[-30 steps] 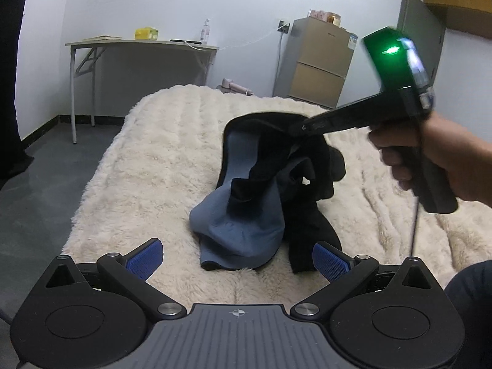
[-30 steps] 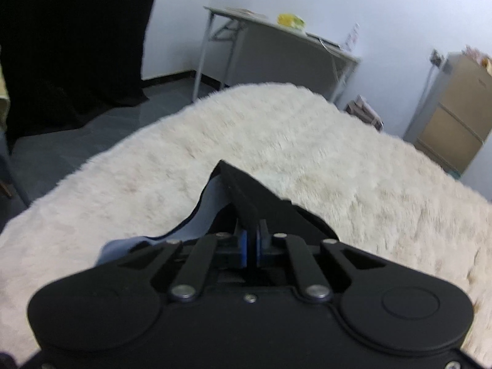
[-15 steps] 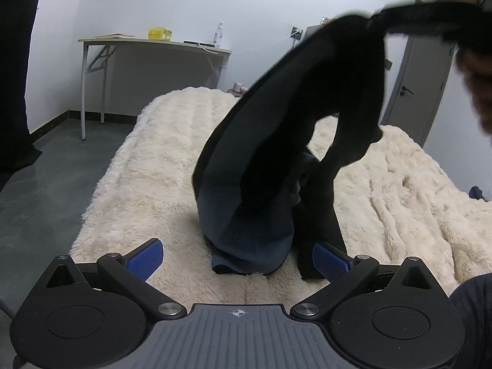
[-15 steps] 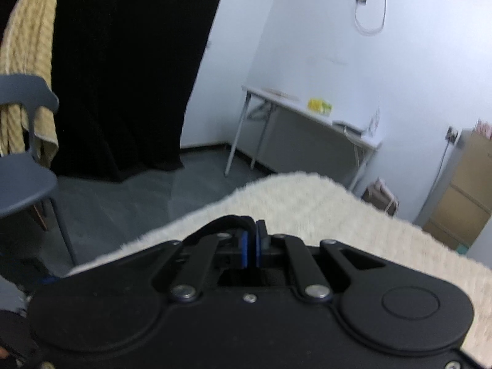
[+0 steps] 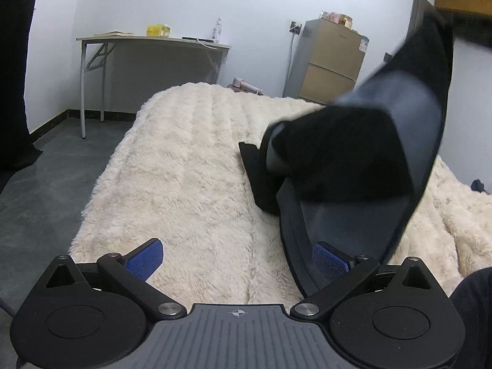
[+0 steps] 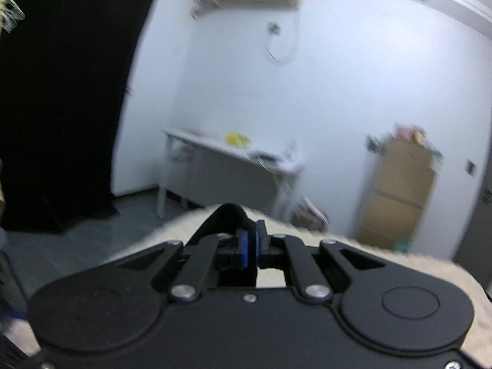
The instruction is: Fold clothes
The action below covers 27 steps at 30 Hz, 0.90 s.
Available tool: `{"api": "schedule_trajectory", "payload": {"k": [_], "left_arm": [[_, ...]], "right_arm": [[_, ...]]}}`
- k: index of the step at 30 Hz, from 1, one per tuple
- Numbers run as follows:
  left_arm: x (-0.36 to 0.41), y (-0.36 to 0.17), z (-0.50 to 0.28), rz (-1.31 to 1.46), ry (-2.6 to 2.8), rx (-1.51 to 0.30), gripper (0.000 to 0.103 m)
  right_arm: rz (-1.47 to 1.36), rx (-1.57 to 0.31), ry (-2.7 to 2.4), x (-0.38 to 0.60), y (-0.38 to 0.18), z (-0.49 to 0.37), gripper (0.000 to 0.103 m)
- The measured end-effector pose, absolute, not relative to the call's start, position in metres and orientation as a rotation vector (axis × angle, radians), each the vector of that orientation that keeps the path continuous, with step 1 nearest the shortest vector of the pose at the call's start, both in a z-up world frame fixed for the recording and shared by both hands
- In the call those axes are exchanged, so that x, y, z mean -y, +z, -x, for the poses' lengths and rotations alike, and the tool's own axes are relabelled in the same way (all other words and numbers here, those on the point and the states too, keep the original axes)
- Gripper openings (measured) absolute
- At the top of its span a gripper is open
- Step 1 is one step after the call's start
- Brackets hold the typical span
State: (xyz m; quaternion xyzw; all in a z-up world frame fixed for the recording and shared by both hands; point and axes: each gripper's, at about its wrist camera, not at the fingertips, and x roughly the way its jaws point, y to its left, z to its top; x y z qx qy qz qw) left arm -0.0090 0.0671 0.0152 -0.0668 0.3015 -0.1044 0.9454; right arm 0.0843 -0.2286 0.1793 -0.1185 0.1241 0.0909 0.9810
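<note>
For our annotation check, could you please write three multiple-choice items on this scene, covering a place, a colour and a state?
1. Where does the dark garment hang?
A. above the fluffy blanket
B. on the desk
C. on the floor

2. What colour are the left gripper pads?
A. red
B. blue
C. green

3. How is the right gripper?
A. wide open
B. out of view
C. shut on fabric

Key: 1 A, it dangles over the blanket; 2 B, both pads show blue; 3 C, its fingers pinch a black fold.
</note>
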Motion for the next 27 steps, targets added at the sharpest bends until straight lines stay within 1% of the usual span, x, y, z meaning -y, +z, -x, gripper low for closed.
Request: {"api": "schedule_trajectory", "payload": {"k": [4,6,7,8,9,11,12,14,16,19,22,26,27], "left_arm": [[-0.061,0.008,0.008,0.11,-0.206,-0.635,0.103],[-0.058,0.004,0.008,0.096,-0.201,-0.648,0.103],[-0.056,0.002,0.008,0.089,-0.197,-0.653,0.103],[-0.054,0.001,0.008,0.083,-0.194,-0.655,0.103],[-0.054,-0.001,0.007,0.079,-0.192,-0.657,0.103],[-0.051,-0.004,0.006,0.069,-0.19,-0.663,0.103],[-0.048,-0.006,0.005,0.059,-0.186,-0.667,0.103],[-0.044,-0.01,0.004,0.04,-0.183,-0.675,0.103],[-0.038,-0.015,0.004,0.01,-0.179,-0.692,0.103],[-0.033,-0.021,0.003,-0.039,-0.185,-0.708,0.103],[-0.03,-0.024,0.0,-0.07,-0.189,-0.715,0.103],[-0.042,-0.026,-0.016,0.018,-0.17,-0.758,0.103],[-0.046,-0.025,-0.022,0.065,-0.174,-0.767,0.103]], "right_arm": [[0.215,-0.383,0.023,0.259,0.113,-0.122,0.004],[0.167,-0.435,-0.042,0.272,0.088,-0.133,0.009],[0.109,-0.445,-0.072,0.279,0.078,-0.136,0.015],[0.051,-0.455,-0.102,0.286,0.068,-0.139,0.028],[-0.007,-0.464,-0.132,0.292,0.058,-0.142,0.035],[-0.086,-0.417,-0.141,0.292,0.05,-0.137,0.061],[-0.125,-0.393,-0.146,0.291,0.046,-0.134,0.067],[-0.165,-0.357,-0.141,0.287,0.036,-0.127,0.083],[-0.139,-0.35,-0.107,0.278,0.022,-0.12,0.085],[0.021,-0.438,-0.012,0.263,0.002,-0.127,0.085],[0.123,-0.41,0.013,0.254,0.009,-0.119,0.085],[0.074,-0.322,0.081,0.252,0.01,-0.105,0.085],[0.064,-0.327,0.085,0.253,0.008,-0.106,0.085]]}}
